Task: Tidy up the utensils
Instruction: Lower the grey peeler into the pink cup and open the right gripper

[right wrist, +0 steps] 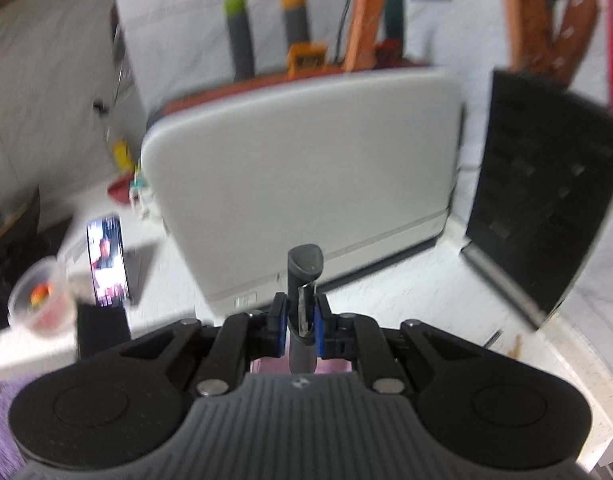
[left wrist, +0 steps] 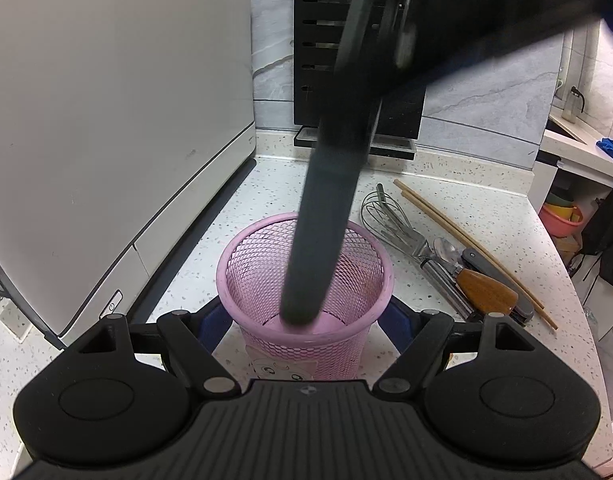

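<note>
A pink mesh basket [left wrist: 306,276] stands on the speckled counter. My left gripper [left wrist: 304,320] holds it, one blue pad pressed on each side. A long dark grey utensil [left wrist: 326,200] slants down into the basket, its lower end near the bottom. My right gripper [right wrist: 300,320] is shut on that utensil's grey handle [right wrist: 304,268], which has a metal strip along it. A bit of the pink basket [right wrist: 262,366] shows beneath the right gripper's fingers. The right wrist view is blurred.
To the right of the basket lie a whisk [left wrist: 386,216], wooden chopsticks [left wrist: 466,240], a spoon [left wrist: 446,246] and a wooden-handled tool [left wrist: 486,290]. A white appliance [left wrist: 106,140] stands on the left and a black slotted rack [left wrist: 318,60] at the back. The counter edge curves along the right.
</note>
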Demonstrator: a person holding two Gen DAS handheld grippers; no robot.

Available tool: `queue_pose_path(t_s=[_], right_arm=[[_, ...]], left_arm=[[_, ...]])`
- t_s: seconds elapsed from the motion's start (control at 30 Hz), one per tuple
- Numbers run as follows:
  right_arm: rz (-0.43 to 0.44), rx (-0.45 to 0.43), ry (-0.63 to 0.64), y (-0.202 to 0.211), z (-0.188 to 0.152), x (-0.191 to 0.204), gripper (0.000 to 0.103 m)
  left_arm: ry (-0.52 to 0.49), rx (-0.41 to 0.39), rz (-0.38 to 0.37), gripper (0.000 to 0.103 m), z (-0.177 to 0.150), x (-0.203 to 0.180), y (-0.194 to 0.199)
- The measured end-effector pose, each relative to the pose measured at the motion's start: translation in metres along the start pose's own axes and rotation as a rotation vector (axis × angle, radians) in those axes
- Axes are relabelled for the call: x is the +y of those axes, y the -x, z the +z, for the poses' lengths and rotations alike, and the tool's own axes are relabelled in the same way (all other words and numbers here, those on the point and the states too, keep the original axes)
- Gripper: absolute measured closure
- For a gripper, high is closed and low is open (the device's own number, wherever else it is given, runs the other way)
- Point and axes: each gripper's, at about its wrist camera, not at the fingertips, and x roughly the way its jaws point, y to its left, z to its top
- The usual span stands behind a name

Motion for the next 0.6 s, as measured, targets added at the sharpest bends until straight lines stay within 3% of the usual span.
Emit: queue_pose_path(t_s=[0.17,0.6], right_arm=[[-0.006,0.054,-0.004,-0.022,-0.014,0.001,0.092],[0.001,0.091,-0.005,-0.024,-0.034,0.001,0.092]], left_arm=[[-0.002,-0.004,0.000,0.012,-0.001,0.001,0.002],[-0.013,0.006,-0.012,0.012,-0.001,-0.007,0.008]])
